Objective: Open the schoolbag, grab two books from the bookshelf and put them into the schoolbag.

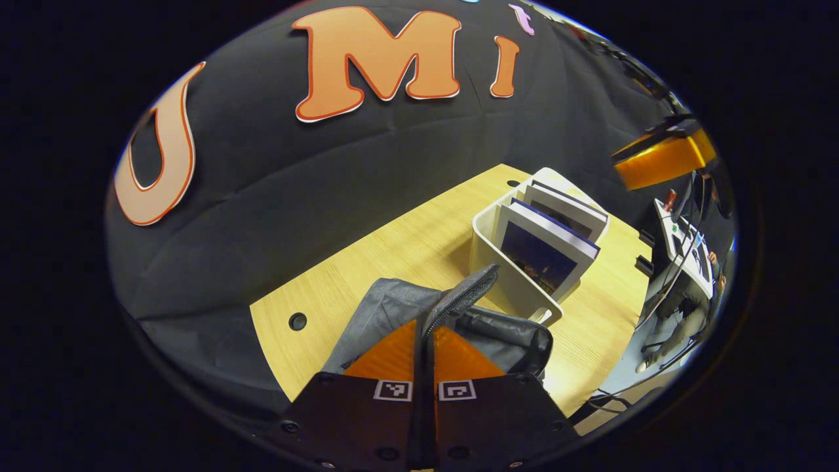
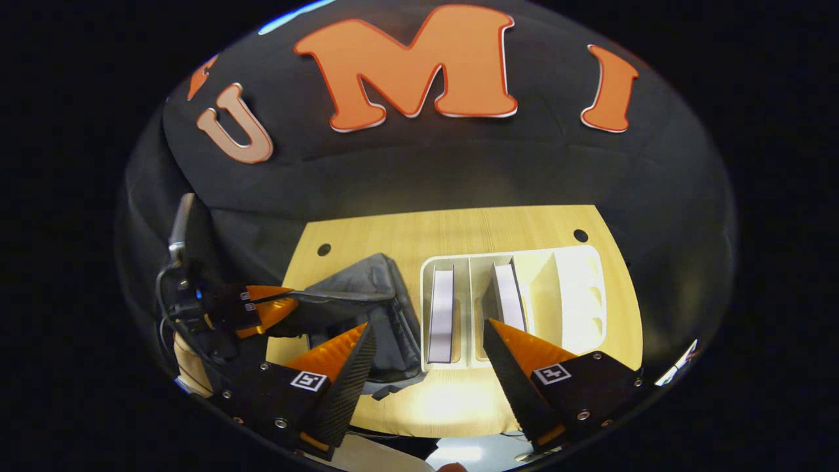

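Note:
The grey schoolbag (image 1: 392, 303) lies on the wooden table (image 1: 406, 242), left of a white bookshelf (image 1: 486, 252). My left gripper (image 1: 425, 333) is shut on the bag's zipper edge (image 1: 463, 296) and holds it lifted. Two books (image 1: 541, 257) (image 1: 565, 211) stand upright in separate slots of the shelf. In the right gripper view, my right gripper (image 2: 427, 326) hangs open above the shelf's front, over the left book (image 2: 441, 314), with the other book (image 2: 508, 296) one slot to the right. The left gripper (image 2: 262, 307) grips the bag (image 2: 367, 282) at the left.
The bookshelf (image 2: 577, 255) has free slots on its right side. Small round holes (image 2: 324, 249) mark the table's far corners. Past the table's right edge stands a stand with equipment and cables (image 1: 682, 249). The right gripper (image 1: 662, 160) hovers high above the shelf.

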`<move>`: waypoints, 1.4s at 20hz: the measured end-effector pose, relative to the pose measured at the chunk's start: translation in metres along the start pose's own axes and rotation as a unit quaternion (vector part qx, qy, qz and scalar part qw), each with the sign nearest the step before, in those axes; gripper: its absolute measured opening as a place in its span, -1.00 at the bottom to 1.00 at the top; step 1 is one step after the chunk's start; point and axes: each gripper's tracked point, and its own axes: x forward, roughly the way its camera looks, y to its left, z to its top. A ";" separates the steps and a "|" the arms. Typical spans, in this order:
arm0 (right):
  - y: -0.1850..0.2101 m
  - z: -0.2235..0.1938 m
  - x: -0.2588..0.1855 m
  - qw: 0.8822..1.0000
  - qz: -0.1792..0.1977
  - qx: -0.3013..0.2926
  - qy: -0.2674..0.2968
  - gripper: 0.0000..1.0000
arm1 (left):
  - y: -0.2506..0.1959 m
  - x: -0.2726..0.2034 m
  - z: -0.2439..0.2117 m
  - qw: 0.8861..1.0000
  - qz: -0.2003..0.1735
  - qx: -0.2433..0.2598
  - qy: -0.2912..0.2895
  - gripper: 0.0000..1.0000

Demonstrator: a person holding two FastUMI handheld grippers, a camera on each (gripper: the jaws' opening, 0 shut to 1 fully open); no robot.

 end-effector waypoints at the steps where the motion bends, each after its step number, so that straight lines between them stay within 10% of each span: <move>1: 0.001 -0.001 0.017 1.000 -0.005 0.000 0.028 0.97 | 0.000 0.001 0.000 1.000 -0.001 -0.001 0.000 -0.98; 16: -0.025 -0.045 0.142 0.977 -0.064 0.027 0.200 0.87 | 0.012 0.021 0.000 1.000 -0.003 -0.023 0.011 -0.99; 21: -0.029 -0.041 0.153 0.976 -0.062 0.042 0.206 -0.18 | 0.011 0.024 -0.002 0.999 -0.005 -0.031 0.014 -0.99; 28: -0.026 -0.034 0.139 0.976 -0.055 0.051 0.205 -0.26 | 0.008 0.026 -0.003 0.999 -0.009 -0.034 0.018 -0.99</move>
